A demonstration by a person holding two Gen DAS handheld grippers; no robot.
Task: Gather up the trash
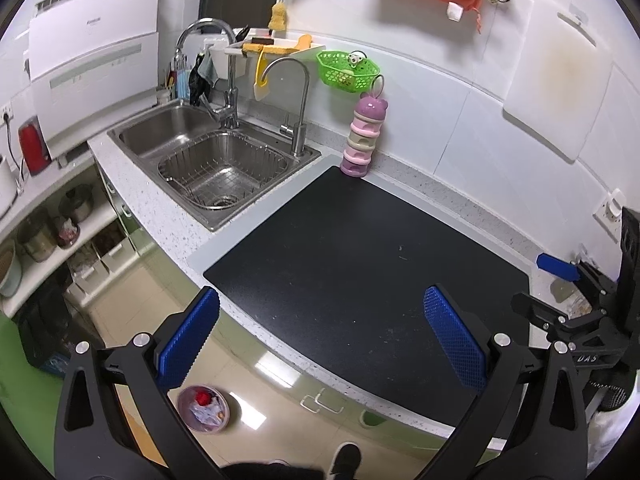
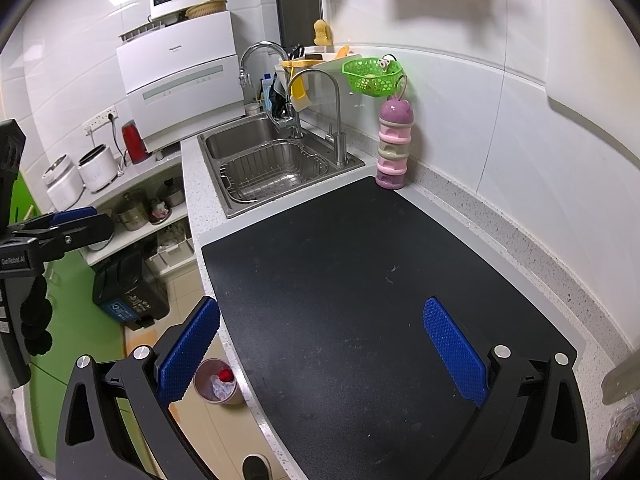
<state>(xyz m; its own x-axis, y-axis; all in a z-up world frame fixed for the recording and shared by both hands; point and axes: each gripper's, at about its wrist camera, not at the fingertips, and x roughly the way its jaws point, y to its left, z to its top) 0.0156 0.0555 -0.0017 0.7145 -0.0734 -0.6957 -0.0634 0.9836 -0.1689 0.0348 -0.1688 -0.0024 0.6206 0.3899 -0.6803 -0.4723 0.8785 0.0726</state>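
A small pink trash bin (image 1: 203,408) stands on the floor below the counter, holding crumpled white paper and a red scrap; it also shows in the right wrist view (image 2: 218,385). The black mat (image 1: 360,272) (image 2: 380,300) on the counter is bare except for tiny specks. My left gripper (image 1: 320,340) hovers open over the mat's front edge, nothing between its blue pads. My right gripper (image 2: 320,344) hangs open above the mat, also holding nothing. From the left wrist camera the right gripper (image 1: 560,276) is visible at the far right.
A steel sink (image 1: 208,160) with a wire basket (image 1: 224,172) lies left of the mat. A pink stacked container (image 1: 362,136) stands at the mat's back corner. A black floor bin (image 2: 128,292), shelves with pots (image 2: 132,208) and a person's shoe (image 1: 346,460) are below.
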